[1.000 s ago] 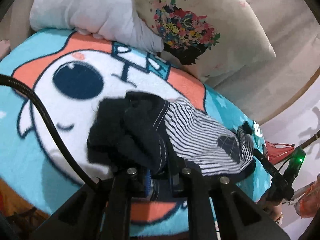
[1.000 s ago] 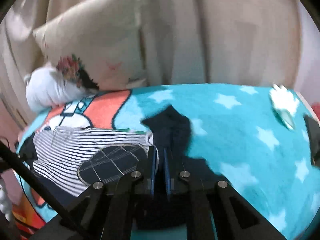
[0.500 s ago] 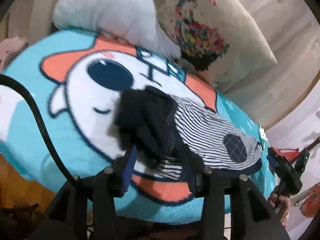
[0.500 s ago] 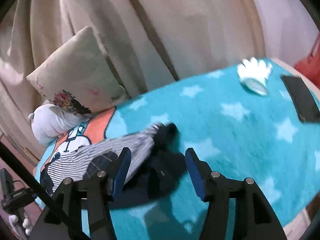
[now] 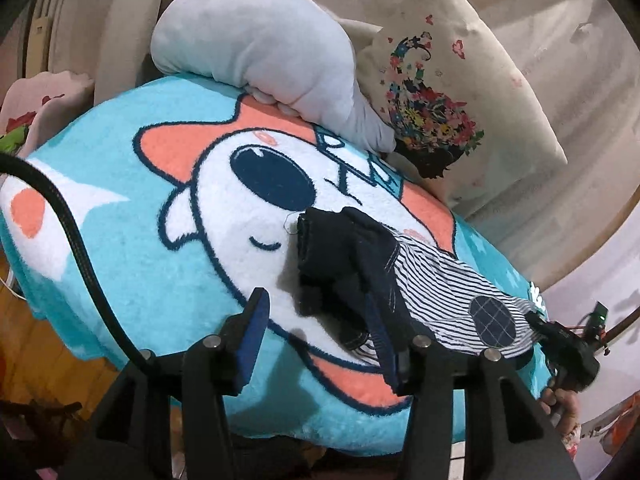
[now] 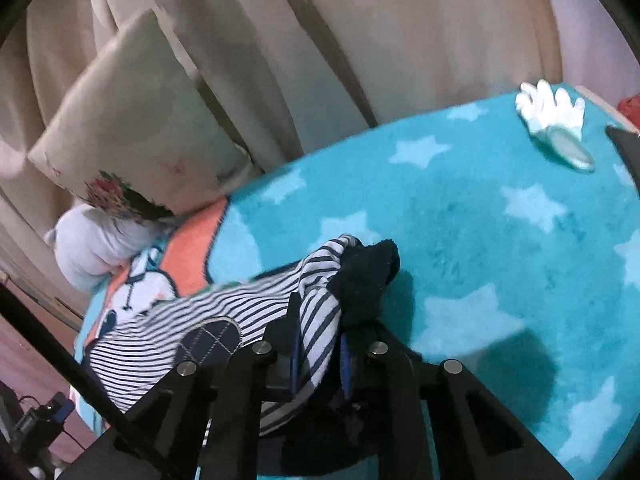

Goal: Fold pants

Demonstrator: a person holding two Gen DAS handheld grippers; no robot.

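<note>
The pants [image 5: 436,292] are striped white and navy with dark cuffs and a round checked knee patch. They lie bunched along a turquoise cartoon blanket [image 5: 132,248]. My left gripper [image 5: 316,320] is open, its jaws standing either side of the dark bunched end, which lies loose on the blanket. My right gripper [image 6: 320,344] is shut on the other end of the pants [image 6: 316,320], with striped cloth pinched between the pads and the dark cuff [image 6: 368,276] lifted above them.
A grey plush toy [image 5: 260,44] and a floral cushion [image 5: 452,92] lie at the blanket's far edge against beige curtains. A white glove [image 6: 552,116] and a dark flat object [image 6: 628,148] lie on the starred part of the blanket [image 6: 500,240]. Wooden floor shows at lower left.
My left gripper opened, let go of the dark end and drew back. My right gripper opened, then shut again on the striped cloth and lifted it.
</note>
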